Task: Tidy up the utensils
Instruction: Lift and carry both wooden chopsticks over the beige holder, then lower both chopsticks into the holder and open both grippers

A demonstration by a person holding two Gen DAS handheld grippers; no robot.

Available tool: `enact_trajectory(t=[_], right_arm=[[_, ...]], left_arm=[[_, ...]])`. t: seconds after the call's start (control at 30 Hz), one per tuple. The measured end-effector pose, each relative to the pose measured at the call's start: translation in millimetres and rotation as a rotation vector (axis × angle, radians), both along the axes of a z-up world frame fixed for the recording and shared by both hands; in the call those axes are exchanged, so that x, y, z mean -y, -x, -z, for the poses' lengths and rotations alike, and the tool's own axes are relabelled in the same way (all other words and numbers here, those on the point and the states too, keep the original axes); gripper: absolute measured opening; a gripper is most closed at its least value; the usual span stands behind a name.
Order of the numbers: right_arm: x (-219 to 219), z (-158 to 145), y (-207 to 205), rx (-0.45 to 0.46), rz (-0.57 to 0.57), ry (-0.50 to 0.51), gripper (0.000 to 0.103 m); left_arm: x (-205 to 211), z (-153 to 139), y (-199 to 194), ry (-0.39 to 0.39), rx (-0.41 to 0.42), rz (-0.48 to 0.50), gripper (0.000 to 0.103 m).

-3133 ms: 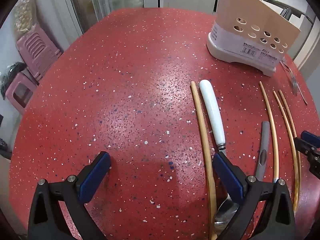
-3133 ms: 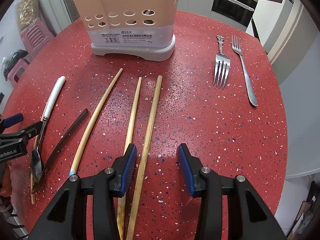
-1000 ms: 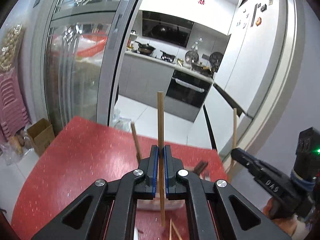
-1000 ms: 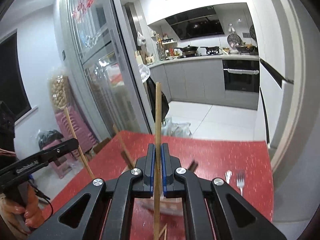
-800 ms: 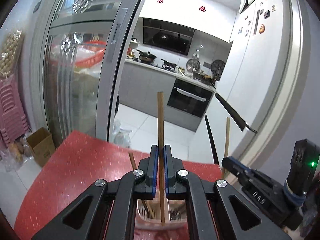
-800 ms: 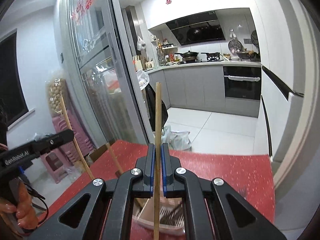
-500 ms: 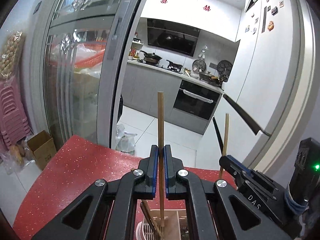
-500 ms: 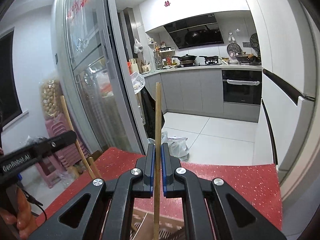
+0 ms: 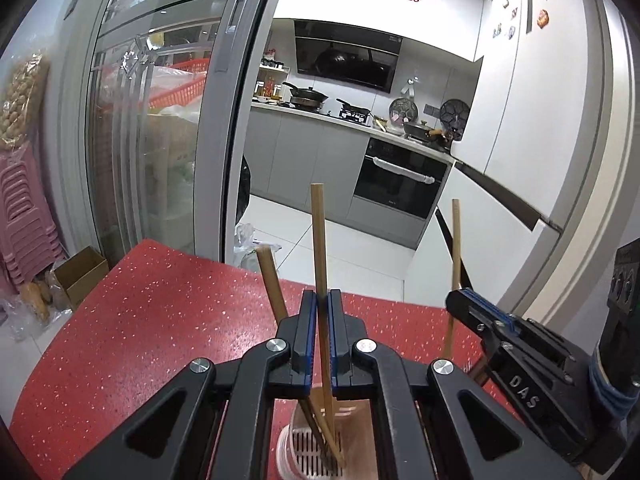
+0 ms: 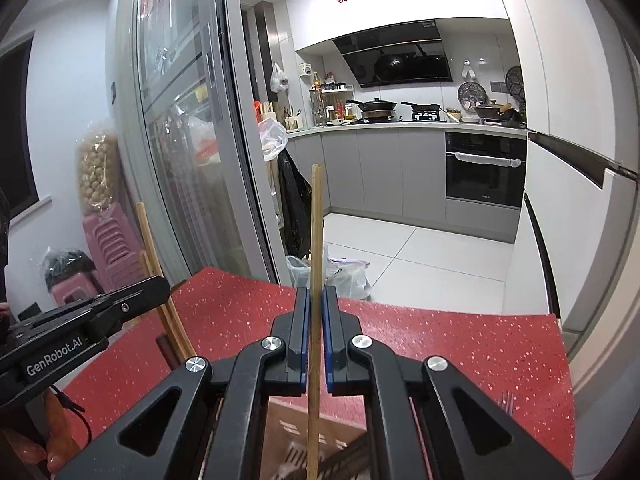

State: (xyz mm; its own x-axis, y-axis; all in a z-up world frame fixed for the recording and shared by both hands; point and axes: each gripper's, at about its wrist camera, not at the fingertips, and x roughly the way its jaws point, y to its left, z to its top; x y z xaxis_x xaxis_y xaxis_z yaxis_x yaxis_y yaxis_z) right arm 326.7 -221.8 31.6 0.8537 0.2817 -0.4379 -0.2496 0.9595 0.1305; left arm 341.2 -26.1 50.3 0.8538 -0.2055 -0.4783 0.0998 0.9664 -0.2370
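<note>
While both grippers hang over the red bench [image 9: 152,312], left gripper [image 9: 322,344] jaws are clamped on an upright chopstick [image 9: 319,240], its lower end inside the utensil holder [image 9: 304,446] w/ another chopstick [image 9: 270,280]. Right gripper [image 10: 316,340] jaws are clamped on a 2nd upright stick [image 10: 316,232] above the same holder.

Red table [image 9: 168,312] flecked with white. Tan chopsticks [image 9: 320,248] between blue pads [image 9: 306,340] on black grippers [image 9: 320,336]. Pink stools [image 10: 108,248], grey cabinets [image 10: 384,172], black oven [image 10: 484,172].
</note>
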Motion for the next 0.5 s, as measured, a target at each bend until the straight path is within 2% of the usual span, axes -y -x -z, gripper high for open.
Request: enact_trajectory(t=[0.23, 0.5], right_arm=[[16.4, 1.2, 19.0, 0.005, 0.026, -0.039, 0.006], [32.3, -2.9, 46.2, 0.046, 0.064, -0.064, 0.006]], left_arm=[[-0.7, 14.7, 10.1, -0.029, -0.049, -0.015, 0.028], [1.3, 12.2, 21.8, -0.06, -0.047, -0.036, 0.028]])
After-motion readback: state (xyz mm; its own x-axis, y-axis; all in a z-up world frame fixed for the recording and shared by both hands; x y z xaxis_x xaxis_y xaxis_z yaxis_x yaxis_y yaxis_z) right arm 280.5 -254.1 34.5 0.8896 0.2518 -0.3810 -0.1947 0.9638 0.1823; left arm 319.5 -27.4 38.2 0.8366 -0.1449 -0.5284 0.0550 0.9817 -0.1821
